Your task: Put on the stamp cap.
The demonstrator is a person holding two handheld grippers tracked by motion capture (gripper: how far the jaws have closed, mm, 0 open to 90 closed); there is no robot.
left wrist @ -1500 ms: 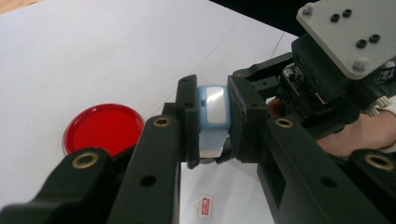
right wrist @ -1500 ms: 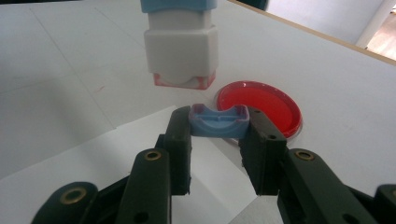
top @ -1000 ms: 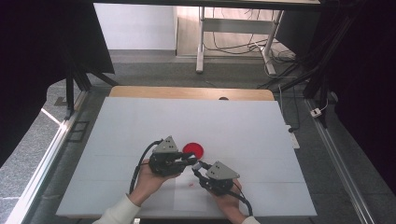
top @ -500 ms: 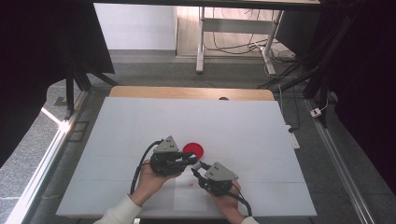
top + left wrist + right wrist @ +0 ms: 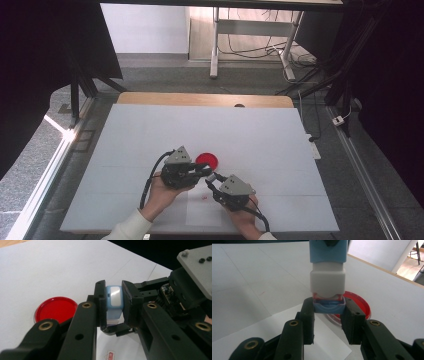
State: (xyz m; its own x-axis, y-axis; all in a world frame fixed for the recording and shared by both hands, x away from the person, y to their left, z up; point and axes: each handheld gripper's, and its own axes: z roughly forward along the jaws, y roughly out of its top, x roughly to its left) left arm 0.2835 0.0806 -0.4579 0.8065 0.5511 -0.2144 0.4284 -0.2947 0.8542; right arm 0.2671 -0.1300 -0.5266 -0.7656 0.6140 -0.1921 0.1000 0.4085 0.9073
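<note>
Your left claw (image 5: 113, 305) grips the stamp's blue body (image 5: 113, 298); your right claw (image 5: 328, 315) clamps its blue cap (image 5: 328, 307). The stamp's long axis runs between them, above the table (image 5: 150, 130), beside the red dish (image 5: 207, 160).

Glossy red plastic dish (image 5: 56, 309), matt white table (image 5: 210, 135), smooth blue-white plastic stamp (image 5: 327, 272)

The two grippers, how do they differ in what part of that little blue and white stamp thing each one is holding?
The left gripper clamps the light blue upper body of the stamp, while the right gripper pinches its darker blue base cap. In the high view the left gripper points right beside the red dish, while the right gripper points up-left, nearer the person. Both are shut on the same stamp, above the white table.
</note>
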